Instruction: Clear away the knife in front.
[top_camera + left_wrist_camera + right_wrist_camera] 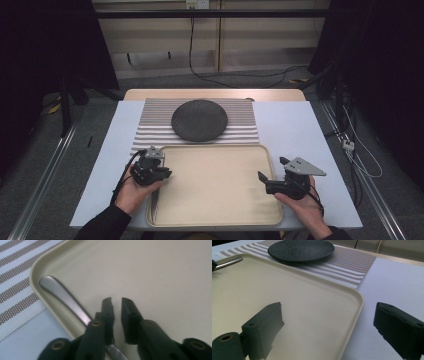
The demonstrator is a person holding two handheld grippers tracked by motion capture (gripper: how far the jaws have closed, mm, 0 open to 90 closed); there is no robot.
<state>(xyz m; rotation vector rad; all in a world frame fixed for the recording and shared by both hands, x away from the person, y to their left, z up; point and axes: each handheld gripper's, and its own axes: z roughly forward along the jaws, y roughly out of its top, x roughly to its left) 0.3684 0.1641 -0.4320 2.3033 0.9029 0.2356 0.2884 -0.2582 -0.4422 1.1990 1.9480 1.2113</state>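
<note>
The left tool [116,305], slightly open, holds nothing above the shiny metal handle [63,298] in the beige plastic tray [37,267]; the right tool [327,327] gapes empty over the tray's edge.

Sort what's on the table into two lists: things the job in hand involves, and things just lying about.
In the job:
- metal utensil handle, lying along the tray's left edge
- beige tray
- left gripper, jaws slightly apart just above the handle, not gripping it

Lying about:
- dark round plate
- striped placemat
- right gripper, open and empty at the tray's right edge
</note>
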